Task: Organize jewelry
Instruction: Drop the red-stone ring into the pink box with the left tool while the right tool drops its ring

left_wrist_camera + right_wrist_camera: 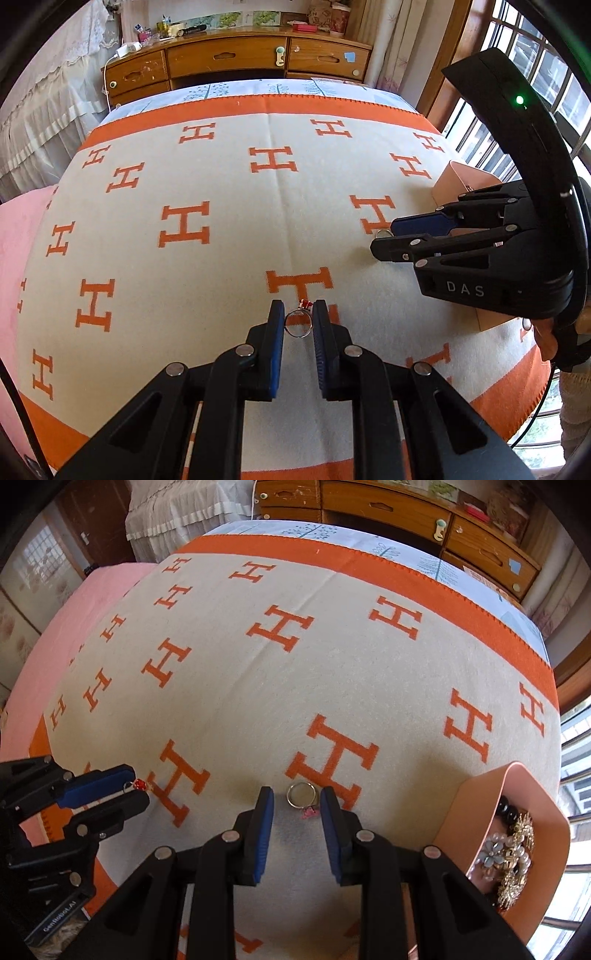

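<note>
Silver ring with red stone (300,322) sat clamped between my left gripper (298,320) pads, above orange-H blanket (221,192). Second ring, pink charm (302,797), lay on blanket between spread fingers of my right gripper (297,802), seemingly untouched. Jewelry box (517,834) just right.

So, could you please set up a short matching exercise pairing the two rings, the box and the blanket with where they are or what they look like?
Things:
1. ring with red stone
2. ring with pink charm
3. tan box
4. blanket

Descriptions:
A. holds brooches and beads
B. lies on the blanket between the open right gripper fingers
C. cream with orange H letters
D. between the left gripper fingers

Pairs: 1-D, 2-B, 3-A, 4-C
</note>
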